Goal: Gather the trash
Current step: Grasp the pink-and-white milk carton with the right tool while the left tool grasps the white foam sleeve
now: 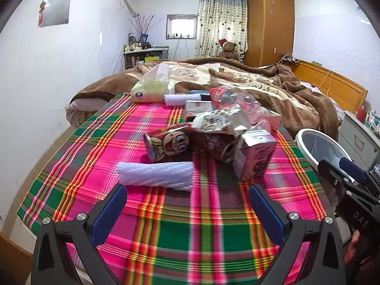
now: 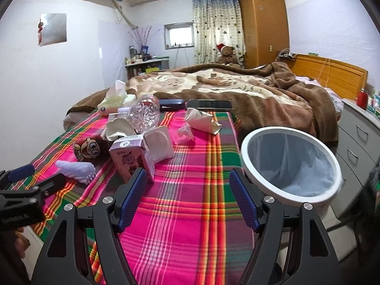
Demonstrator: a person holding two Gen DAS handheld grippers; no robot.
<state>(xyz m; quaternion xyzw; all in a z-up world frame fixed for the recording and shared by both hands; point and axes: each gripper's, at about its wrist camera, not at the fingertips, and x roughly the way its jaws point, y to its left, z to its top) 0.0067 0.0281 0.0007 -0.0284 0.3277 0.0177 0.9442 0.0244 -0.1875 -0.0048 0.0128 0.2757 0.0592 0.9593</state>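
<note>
A heap of trash lies on the plaid cloth (image 1: 166,225): a white foam net sleeve (image 1: 155,174), a cartoon-face can (image 1: 168,144), a purple drink carton (image 1: 257,158), a crumpled paper cup (image 1: 218,120) and a clear plastic bottle (image 2: 143,114). My left gripper (image 1: 187,204) is open and empty, just short of the foam sleeve. My right gripper (image 2: 187,187) is open and empty over the cloth, with the carton (image 2: 131,159) at its left finger. The white-rimmed bin (image 2: 291,163) stands to its right.
A tissue pack (image 1: 152,90), a dark case (image 2: 172,104) and a phone (image 2: 209,104) lie at the cloth's far edge. A brown blanket (image 2: 237,87) covers the bed behind. Grey drawers (image 2: 361,137) stand to the right of the bin.
</note>
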